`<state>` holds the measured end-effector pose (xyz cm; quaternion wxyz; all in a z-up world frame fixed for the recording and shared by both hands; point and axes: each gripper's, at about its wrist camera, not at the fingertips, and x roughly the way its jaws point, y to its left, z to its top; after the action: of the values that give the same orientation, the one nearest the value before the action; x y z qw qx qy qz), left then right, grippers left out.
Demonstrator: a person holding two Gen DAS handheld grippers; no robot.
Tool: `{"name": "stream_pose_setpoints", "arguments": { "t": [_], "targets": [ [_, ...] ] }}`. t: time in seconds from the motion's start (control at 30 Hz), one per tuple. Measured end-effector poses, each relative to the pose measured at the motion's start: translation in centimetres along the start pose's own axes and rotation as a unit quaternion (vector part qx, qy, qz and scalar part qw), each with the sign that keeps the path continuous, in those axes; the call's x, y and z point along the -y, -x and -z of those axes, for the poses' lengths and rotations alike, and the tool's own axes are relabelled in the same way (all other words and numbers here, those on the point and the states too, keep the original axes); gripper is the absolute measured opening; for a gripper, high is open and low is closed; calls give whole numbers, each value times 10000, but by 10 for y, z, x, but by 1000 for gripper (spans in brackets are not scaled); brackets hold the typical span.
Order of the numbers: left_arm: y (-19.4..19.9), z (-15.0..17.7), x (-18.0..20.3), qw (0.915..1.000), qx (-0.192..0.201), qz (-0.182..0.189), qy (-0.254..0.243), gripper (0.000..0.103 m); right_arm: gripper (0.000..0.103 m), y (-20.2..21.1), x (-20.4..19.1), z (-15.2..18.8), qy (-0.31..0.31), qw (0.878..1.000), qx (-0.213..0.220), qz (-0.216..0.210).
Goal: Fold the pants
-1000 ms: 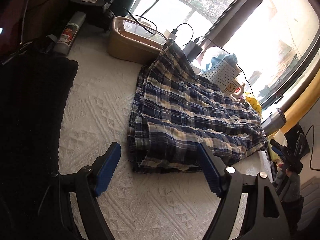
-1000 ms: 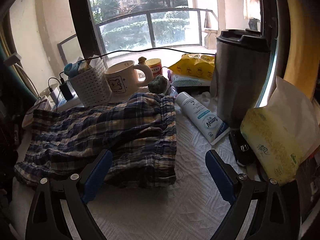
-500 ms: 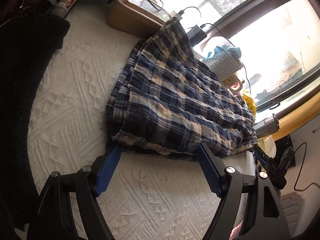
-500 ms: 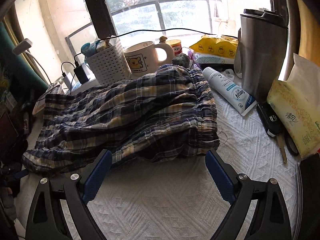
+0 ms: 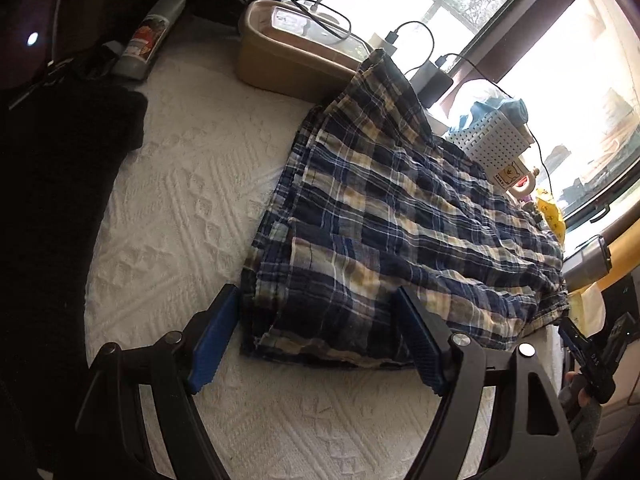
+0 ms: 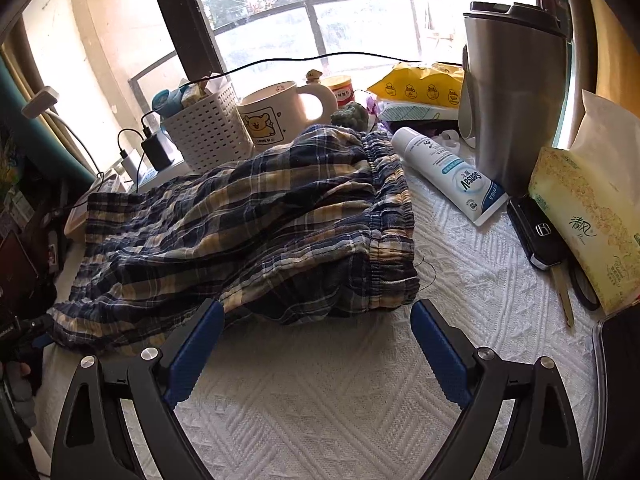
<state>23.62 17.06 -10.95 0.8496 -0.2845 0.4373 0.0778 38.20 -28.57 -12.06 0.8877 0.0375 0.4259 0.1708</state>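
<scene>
Plaid pants (image 5: 400, 216) lie on the white textured cover of the desk (image 5: 192, 184), already doubled lengthwise: the legs stack one on the other, hem end toward the left tool (image 5: 316, 336), elastic waistband (image 6: 390, 216) toward the right tool (image 6: 316, 344)

Left tool: jaws spread wide, blue pads straddling the near hem corner; cannot tell whether a pad touches the fabric, but nothing is pinched. Right tool: jaws also spread, hovering just short of the near edge by the waistband, apart from the cloth

Progress, judged: first fold (leg on leg) looks done. Cloth is wrinkled, and the far side rides up against the white basket (image 6: 208, 132) and the mug (image 6: 272, 116). Left to do: cross fold, hem end brought over toward the waistband, perhaps once more, then smoothing

Clutter near the work: lotion tube (image 6: 452, 176) just beside the waistband, steel tumbler (image 6: 516, 92) behind it, tissue pack (image 6: 588, 216) and car key (image 6: 540, 236) at right; tan box (image 5: 292, 56) near the far hem corner. A dark cloth (image 5: 60, 200) lies left of the pants, well apart
</scene>
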Motion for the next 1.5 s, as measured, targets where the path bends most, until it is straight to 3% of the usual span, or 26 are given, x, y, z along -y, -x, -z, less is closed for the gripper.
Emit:
{"name": "stream_pose_setpoints", "arguments": {
  "t": [0.13, 0.2, 0.3, 0.47, 0.57, 0.63, 0.7, 0.77, 0.83, 0.87, 0.9, 0.93, 0.97, 1.03, 1.07, 1.17, 1.5],
  "targets": [
    [-7, -8, 3, 9999, 15, -31, -159, 71, 95, -1, 5, 0, -46, 10000, 24, -51],
    [-8, -8, 5, 9993, 70, -221, -289, 43, 95, -1, 9, 0, -144, 9998, 50, -134],
    [-12, -6, 4, 9993, -4, -11, -380, 22, 95, 2, 11, 1, -291, 9988, 98, -373],
    [-12, 1, 9, 9984, -134, 108, -536, 17, 95, 0, 8, 2, -490, 9980, 63, -405],
    [-12, -1, 7, 9984, -208, 153, -501, 19, 95, -3, 8, 3, -808, 9942, -15, -703],
    [-13, -2, 7, 9983, -252, 215, -488, 22, 95, -6, 3, 3, -865, 9922, -76, -893],
    [-14, -3, 10, 9977, -243, 312, -558, 33, 95, -12, -4, 1, -852, 9910, -127, -1020],
    [-15, 0, 16, 9966, -145, 260, -774, 34, 95, -19, -8, -3, -929, 9891, -157, -1134],
    [-17, 1, 19, 9949, -21, 262, -976, 32, 95, -28, -7, -9, -1133, 9859, -128, -1225],
    [-19, 0, 19, 9946, -15, 239, -1007, 16, 95, -33, -4, -12, -1284, 9833, -118, -1286],
    [-20, -1, 17, 9946, -31, 259, -1000, 9, 95, -38, -1, -14, -1448, 9804, -119, -1333],
    [-20, -1, 15, 9947, -53, 340, -966, 8, 94, -44, 1, -16, -1581, 9777, -125, -1375],
    [-20, -1, 13, 9946, -77, 396, -957, 5, 78, -49, 2, -17, -1649, 9765, -131, -1380],
    [-15, 1, 12, 9937, -74, 438, -1025, 5, 22, -60, 2, -17, -1704, 9766, -228, -1289],
    [-11, 2, 12, 9934, -59, 451, -1054, 5, 16, -61, 0, -17, -1686, 9762, -234, -1347],
    [8, 5, 12, 9923, 7, 538, -1120, 4, 8, -45, -9, -21, -1368, 9815, -88, -1341],
    [81, 32, 23, 9856, 147, 919, -1412, 4, 7, 56, -23, -26, -438, 9890, 83, -1408]
  ]
}}
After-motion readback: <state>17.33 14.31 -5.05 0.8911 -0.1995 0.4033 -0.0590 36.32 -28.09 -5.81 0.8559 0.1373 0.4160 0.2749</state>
